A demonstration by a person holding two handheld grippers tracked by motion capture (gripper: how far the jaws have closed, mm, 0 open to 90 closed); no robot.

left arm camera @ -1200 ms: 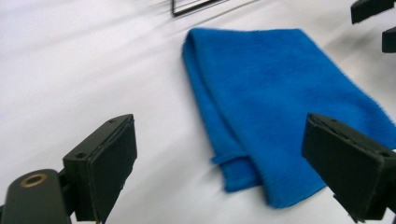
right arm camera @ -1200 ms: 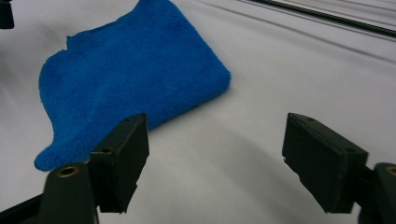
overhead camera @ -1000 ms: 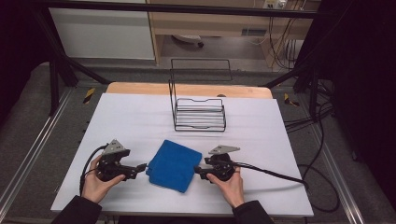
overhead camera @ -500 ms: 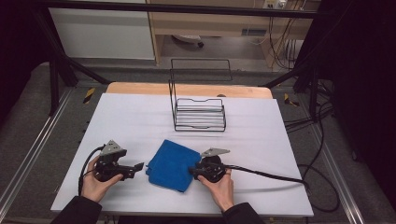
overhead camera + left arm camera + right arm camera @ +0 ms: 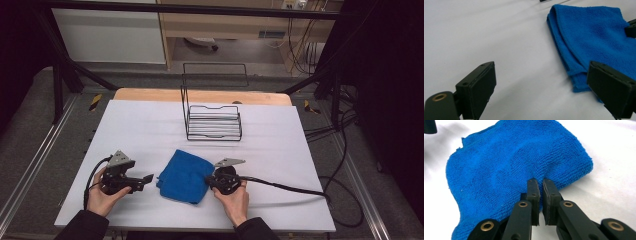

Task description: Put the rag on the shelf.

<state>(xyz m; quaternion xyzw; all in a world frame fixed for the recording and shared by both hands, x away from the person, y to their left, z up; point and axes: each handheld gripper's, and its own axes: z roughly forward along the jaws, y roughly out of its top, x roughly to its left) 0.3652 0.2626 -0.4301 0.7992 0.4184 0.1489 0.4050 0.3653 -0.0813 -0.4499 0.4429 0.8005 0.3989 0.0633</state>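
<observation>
I see the blue cloth (image 5: 184,175) lying folded on the white table (image 5: 140,130), near the front edge, between my two hands. My right hand-held gripper (image 5: 541,185) has just been closing, and now its jaws are pinched together on the near edge of the cloth (image 5: 511,167); a small fold of the fabric rises between the pads. In the high view this right hand-held gripper (image 5: 210,180) touches the right side of the cloth. My left hand-held gripper (image 5: 148,179) stays just beside the left corner of the cloth, apart from it, with the jaws wide open and nothing between them. In the left gripper view the cloth (image 5: 594,40) lies ahead, close to one jaw. A black wire rack (image 5: 212,122) stands farther back on the table, well apart from the cloth.
</observation>
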